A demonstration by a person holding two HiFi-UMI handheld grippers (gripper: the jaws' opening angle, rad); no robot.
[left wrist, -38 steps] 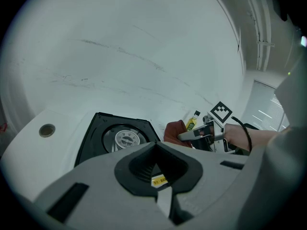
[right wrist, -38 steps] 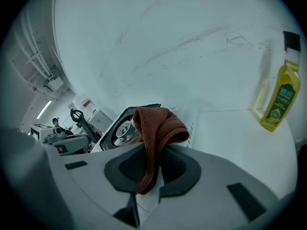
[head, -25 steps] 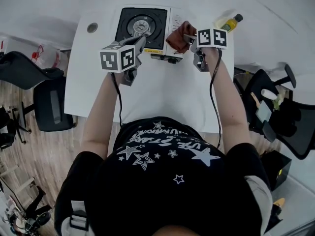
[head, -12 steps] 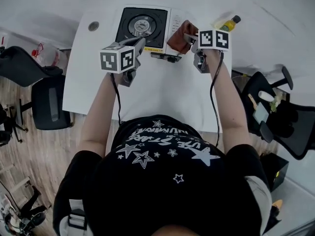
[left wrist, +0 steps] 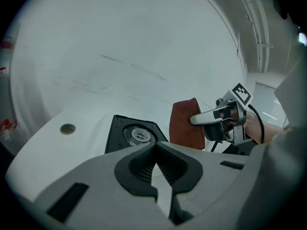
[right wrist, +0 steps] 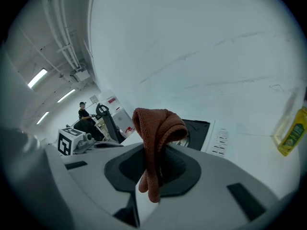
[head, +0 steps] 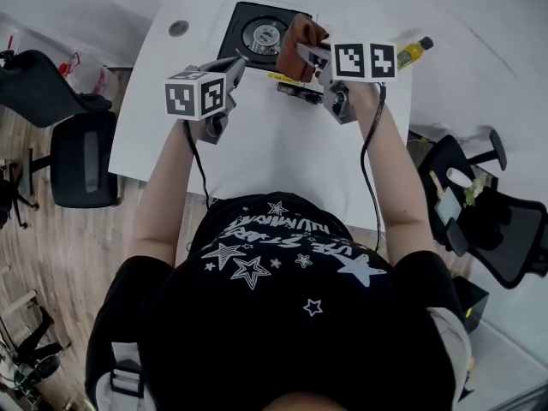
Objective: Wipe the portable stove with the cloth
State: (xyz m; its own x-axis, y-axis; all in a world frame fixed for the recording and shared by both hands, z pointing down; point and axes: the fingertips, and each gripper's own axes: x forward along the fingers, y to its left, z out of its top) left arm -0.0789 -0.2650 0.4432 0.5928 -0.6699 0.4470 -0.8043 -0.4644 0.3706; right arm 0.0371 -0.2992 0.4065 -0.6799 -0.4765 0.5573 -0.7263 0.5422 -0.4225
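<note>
We held the brown cloth clamped in the right gripper. It was bunched over the right part of the stove at the top centre of the head view, though we could not tell whether it touched. Our left gripper hovered just left of it, over the white table, jaws together on nothing. A yellow bottle stood at the upper right, apart from the stove.

Yellow bottle: stood on white table, near, right of right gripper. Black chair: well left.
</note>
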